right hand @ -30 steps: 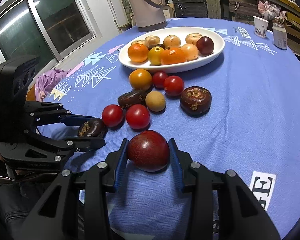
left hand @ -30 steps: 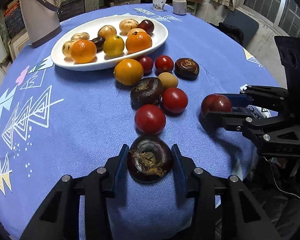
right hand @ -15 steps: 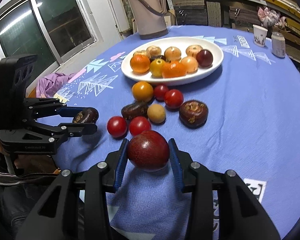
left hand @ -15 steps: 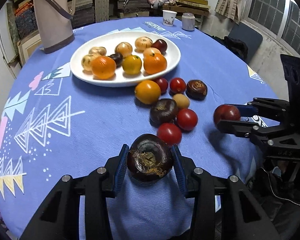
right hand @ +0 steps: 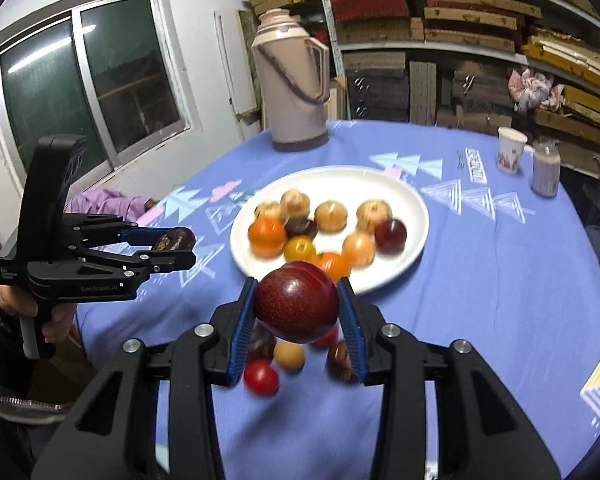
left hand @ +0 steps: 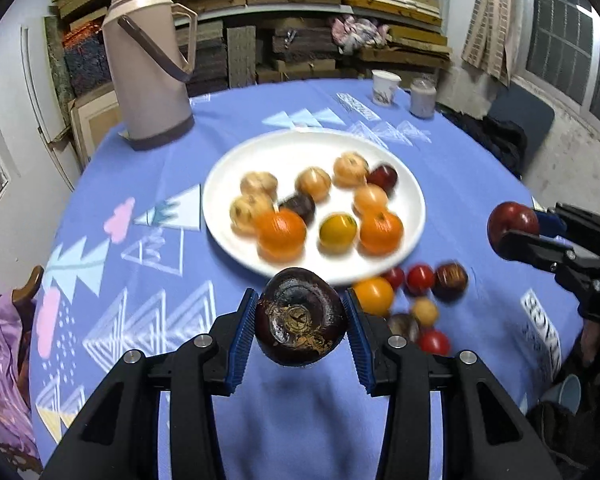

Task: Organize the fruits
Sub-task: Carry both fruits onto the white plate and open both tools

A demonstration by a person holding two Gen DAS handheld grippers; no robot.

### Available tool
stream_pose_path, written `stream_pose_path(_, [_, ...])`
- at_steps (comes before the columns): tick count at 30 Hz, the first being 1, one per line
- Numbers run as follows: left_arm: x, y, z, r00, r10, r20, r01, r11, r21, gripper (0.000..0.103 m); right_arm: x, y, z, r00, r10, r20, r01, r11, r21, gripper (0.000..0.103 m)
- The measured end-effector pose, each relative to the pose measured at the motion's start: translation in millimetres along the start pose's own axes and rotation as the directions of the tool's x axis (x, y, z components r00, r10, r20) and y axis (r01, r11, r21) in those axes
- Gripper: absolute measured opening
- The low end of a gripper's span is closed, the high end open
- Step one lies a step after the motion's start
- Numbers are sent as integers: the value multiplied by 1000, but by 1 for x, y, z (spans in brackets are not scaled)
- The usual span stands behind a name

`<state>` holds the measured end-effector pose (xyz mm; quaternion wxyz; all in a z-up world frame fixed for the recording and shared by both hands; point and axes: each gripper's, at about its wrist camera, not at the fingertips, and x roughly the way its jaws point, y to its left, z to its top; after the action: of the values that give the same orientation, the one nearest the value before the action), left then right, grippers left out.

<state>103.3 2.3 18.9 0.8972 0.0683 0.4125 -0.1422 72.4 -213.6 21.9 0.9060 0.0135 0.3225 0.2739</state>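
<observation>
Both fruits have left the tablecloth [left hand: 148,168]: the left gripper [left hand: 300,316] clamps a dark mangosteen [left hand: 300,318], the right gripper [right hand: 296,308] a red plum [right hand: 296,306], now raised toward the white plate [left hand: 236,168] at 12 o'clock, probably for placing.

The left gripper [left hand: 301,316] is raised off the table, its 2 blue-padded fingers [left hand: 242,336] clamped on the sides of a dark brown fruit [left hand: 300,317]. The right gripper [right hand: 297,310] is likewise lifted, its 2 blue-padded fingers [right hand: 350,330] pressed against a dark red plum [right hand: 296,306]. In the right wrist view the person's left hand [right hand: 40,312] wraps the left gripper's handle, and that gripper reaches forward roughly level.
</observation>
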Motion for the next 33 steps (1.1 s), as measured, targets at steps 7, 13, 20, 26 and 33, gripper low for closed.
stream_pose_path(7, [34, 8, 51, 1000, 9, 19, -8, 1000, -26, 44, 49, -9, 35, 1000, 10, -25, -10, 1000, 3, 39])
stream_pose_path(13, [74, 22, 73, 998, 64, -24, -66, 996, -63, 44, 101, -23, 50, 997, -17, -79, 19, 999, 32, 39])
stream_pose_path(20, [100, 34, 82, 996, 50, -69, -57, 993, -101, 44, 142, -35, 56, 990, -13, -140, 21, 998, 52, 40])
stream_pose_path(26, [98, 35, 84, 998, 57, -26, -60, 989, -132, 62, 144, -36, 54, 991, 2, -131, 7, 998, 67, 43])
stream_pose_path(33, [75, 27, 74, 998, 70, 6, -69, 993, -101, 70, 104, -46, 42, 996, -16, -84, 25, 994, 105, 56])
